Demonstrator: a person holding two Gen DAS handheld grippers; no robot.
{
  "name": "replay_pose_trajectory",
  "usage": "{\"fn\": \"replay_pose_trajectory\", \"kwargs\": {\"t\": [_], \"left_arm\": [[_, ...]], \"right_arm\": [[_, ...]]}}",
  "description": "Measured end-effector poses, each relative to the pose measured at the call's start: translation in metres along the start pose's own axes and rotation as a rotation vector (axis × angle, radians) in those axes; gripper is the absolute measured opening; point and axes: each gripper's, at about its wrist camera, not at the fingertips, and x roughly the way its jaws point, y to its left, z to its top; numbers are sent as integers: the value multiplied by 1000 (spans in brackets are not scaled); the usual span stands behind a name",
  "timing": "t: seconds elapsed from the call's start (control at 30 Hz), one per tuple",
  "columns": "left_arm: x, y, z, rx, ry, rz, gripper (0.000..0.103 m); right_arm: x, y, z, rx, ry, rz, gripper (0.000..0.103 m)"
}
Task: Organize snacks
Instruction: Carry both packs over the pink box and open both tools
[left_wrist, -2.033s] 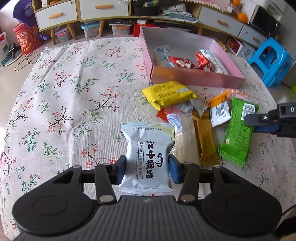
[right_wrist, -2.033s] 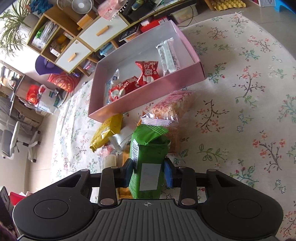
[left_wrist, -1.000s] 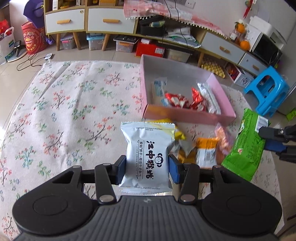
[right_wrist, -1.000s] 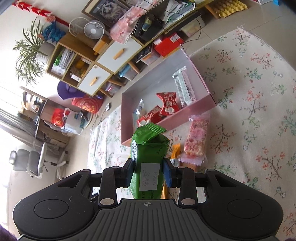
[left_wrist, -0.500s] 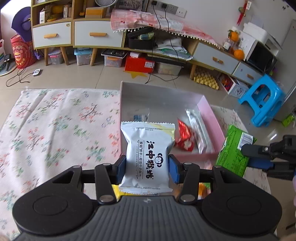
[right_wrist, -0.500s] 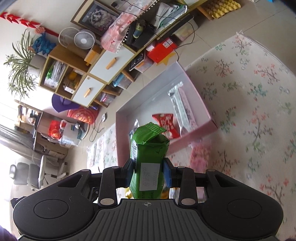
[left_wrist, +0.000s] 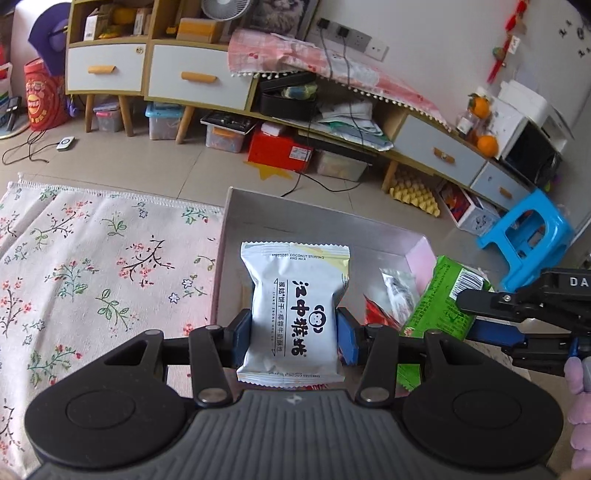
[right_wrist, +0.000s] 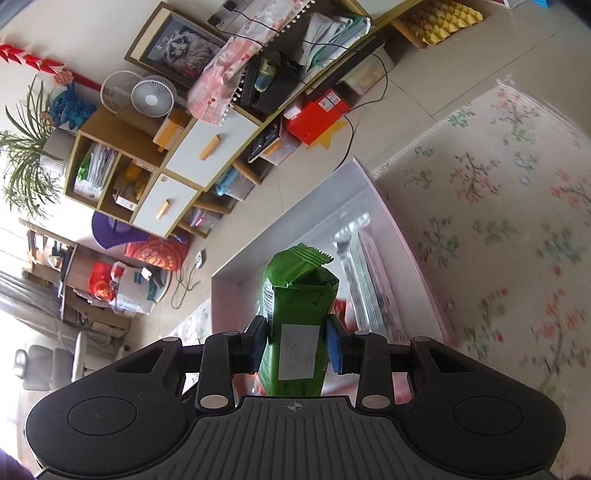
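Observation:
My left gripper (left_wrist: 294, 335) is shut on a silver-white biscuit packet (left_wrist: 295, 295) with black Chinese print, held upright over the pink box (left_wrist: 419, 254). The right gripper (right_wrist: 295, 349) is shut on a green snack packet (right_wrist: 297, 295) with a white date label, also above the pink box (right_wrist: 391, 225). In the left wrist view the green snack packet (left_wrist: 443, 299) and the right gripper (left_wrist: 491, 306) come in from the right, beside the box's right wall. Inside the box lie a clear silver wrapper (left_wrist: 397, 286) and a red packet (left_wrist: 378, 312); the rest of its floor is hidden.
The box sits on a floral tablecloth (left_wrist: 92, 266). Beyond the table edge is tiled floor, a low cabinet with white drawers (left_wrist: 155, 70), a red carton (left_wrist: 280, 149) and a blue plastic stool (left_wrist: 528, 236). A purple sleeve (left_wrist: 580, 406) shows at the far right.
Both grippers have carried their packets forward from the snack pile to above the pink box. The loose snacks on the cloth have dropped out of view. Both grips are unchanged.

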Motion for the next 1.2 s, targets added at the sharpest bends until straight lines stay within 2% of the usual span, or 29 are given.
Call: {"fn": "replay_pose_trajectory", "kwargs": {"t": [0.23,0.37,0.57,0.63,0.8,0.87,1.2], "left_arm": [[5,10,-3,-13,-1,24,48],[3,13,-2,-21,4,5,49],[2,8,-1,6,11,-13,62],[1,4,-2,34,16,-6,62],[1,4,-4,57,34,-3,63],[0,2,-4,59,40,-2,66],[-23,-9,-7,106,46,25,79]], "right_arm": [[33,4,12,-13,-4,-4,33],[45,9,16,-36,-10,-12,33],[52,14,20,-55,-28,-22,31],[53,14,21,-56,-30,-10,31],[51,17,21,-54,-31,5,37],[48,20,19,-68,-30,-15,46],[10,34,5,-161,-37,-98,68]]}}
